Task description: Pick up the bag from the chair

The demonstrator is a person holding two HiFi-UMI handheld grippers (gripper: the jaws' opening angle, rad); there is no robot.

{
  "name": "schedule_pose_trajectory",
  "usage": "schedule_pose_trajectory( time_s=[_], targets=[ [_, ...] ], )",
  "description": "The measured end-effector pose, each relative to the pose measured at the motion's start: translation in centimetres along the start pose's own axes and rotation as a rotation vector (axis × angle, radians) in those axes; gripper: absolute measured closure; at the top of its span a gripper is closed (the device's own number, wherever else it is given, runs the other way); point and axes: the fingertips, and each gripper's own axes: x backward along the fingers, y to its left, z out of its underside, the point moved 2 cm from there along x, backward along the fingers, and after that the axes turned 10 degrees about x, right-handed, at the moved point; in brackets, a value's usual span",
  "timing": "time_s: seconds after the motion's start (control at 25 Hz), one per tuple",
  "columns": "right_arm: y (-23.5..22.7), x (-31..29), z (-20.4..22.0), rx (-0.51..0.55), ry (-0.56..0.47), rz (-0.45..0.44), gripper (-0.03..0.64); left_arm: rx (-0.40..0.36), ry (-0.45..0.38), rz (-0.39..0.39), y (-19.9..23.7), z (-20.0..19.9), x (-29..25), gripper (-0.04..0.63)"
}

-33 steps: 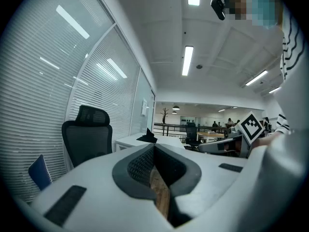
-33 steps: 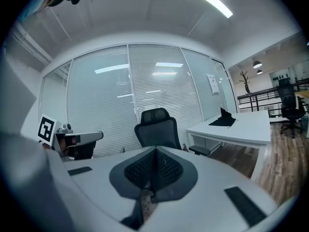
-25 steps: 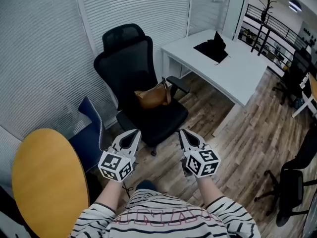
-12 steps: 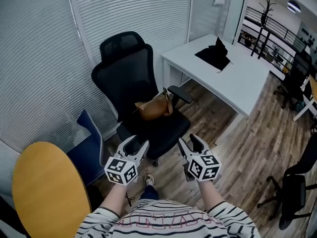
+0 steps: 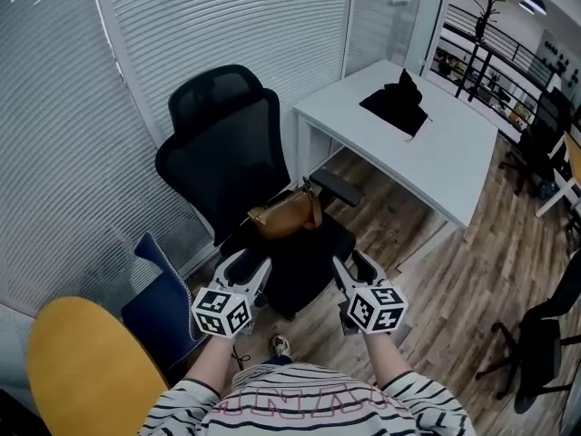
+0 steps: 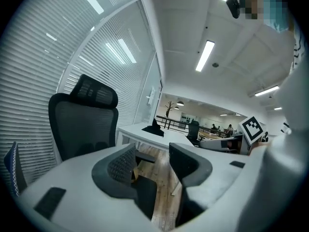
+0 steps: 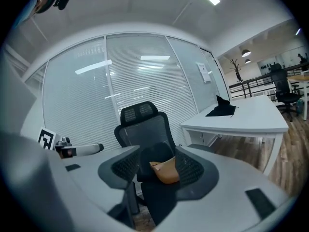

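A small brown leather bag (image 5: pixel 284 215) (image 7: pixel 165 170) lies on the seat of a black mesh office chair (image 5: pixel 234 149) (image 7: pixel 145 129) (image 6: pixel 79 124), against its backrest. Both grippers hover in front of the chair, short of the seat. My left gripper (image 5: pixel 247 269) (image 6: pixel 150 161) is open and empty, aimed past the chair towards the desk. My right gripper (image 5: pixel 351 267) (image 7: pixel 157 167) is open too, and the bag shows between its jaws, still some way off.
A white desk (image 5: pixel 427 139) with a black cloth item (image 5: pixel 397 98) stands right of the chair. Blinds (image 5: pixel 227 25) cover the glass wall behind. A blue chair (image 5: pixel 159 289) and a round yellow table (image 5: pixel 86 371) are at the left. Wood floor (image 5: pixel 454 289) and black chairs (image 5: pixel 536 343) lie right.
The view has shifted so the chair and bag sit lower and nearer in the head view. Both grippers stay open and have closed in a little on the seat.
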Motion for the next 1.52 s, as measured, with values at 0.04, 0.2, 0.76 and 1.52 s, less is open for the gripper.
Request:
schedule_pose_trajectory(
  time_s=[0.04,0.2,0.76,1.52],
  targets=[
    [-0.1,-1.0,0.0,-0.002,0.005,0.008,0.399,0.006,0.002,0.001,1.0,-0.3,-0.6,0.400],
    [-0.4,-4.3,-0.3,-0.008,0.014,0.033,0.399,0.019,0.015,0.015,3.9,-1.3,-3.0,0.400],
    [-4.3,-14.1,0.7,0.010,0.107,0.043,0.399,0.095,0.051,-0.059,11.3,-0.9,-8.7,0.400],
    [-10.4,-29.4,1.8,0.090,0.227,-0.109,0.399,0.239,-0.020,-0.356,20.3,1.0,-15.0,0.390]
  ],
)
